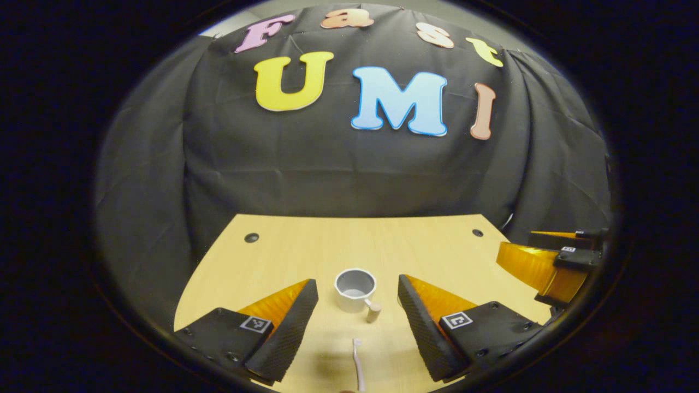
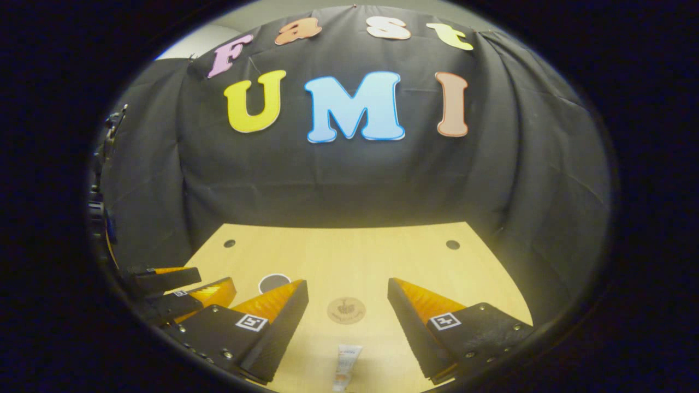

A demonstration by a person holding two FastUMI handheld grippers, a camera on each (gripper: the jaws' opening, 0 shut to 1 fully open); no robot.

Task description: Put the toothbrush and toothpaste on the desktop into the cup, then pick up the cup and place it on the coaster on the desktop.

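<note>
**Both claws wide and empty above worktop; task items untouched**

Left gripper view: left claw (image 1: pixel 357 316) spread wide, nothing between the fingers. Grey cup (image 1: pixel 355 288) upright on the wooden worktop (image 1: pixel 306 251), centred in the gap ahead of the fingertips, mouth open upward, with a short handle toward the camera ending in a pale wooden knob. Toothbrush (image 1: pixel 358 365) flat on the worktop, just nearer than the cup, lengthwise toward the camera, touching neither finger. Right claw (image 1: pixel 551 262) seen at the far right edge, over the worktop's right side.

Right gripper view: right claw (image 2: pixel 347 322) likewise spread wide, holding nothing. Round wooden coaster (image 2: pixel 346 310) flat on the worktop between the fingertips, bare. Toothpaste (image 2: pixel 345 371) tube flat at the bottom edge, nearer than the coaster, clear of both fingers. Cup (image 2: pixel 274 283) partly hidden behind the left finger, apart from the coaster. Left claw (image 2: pixel 180 289) at lower left, also parted.
</note>
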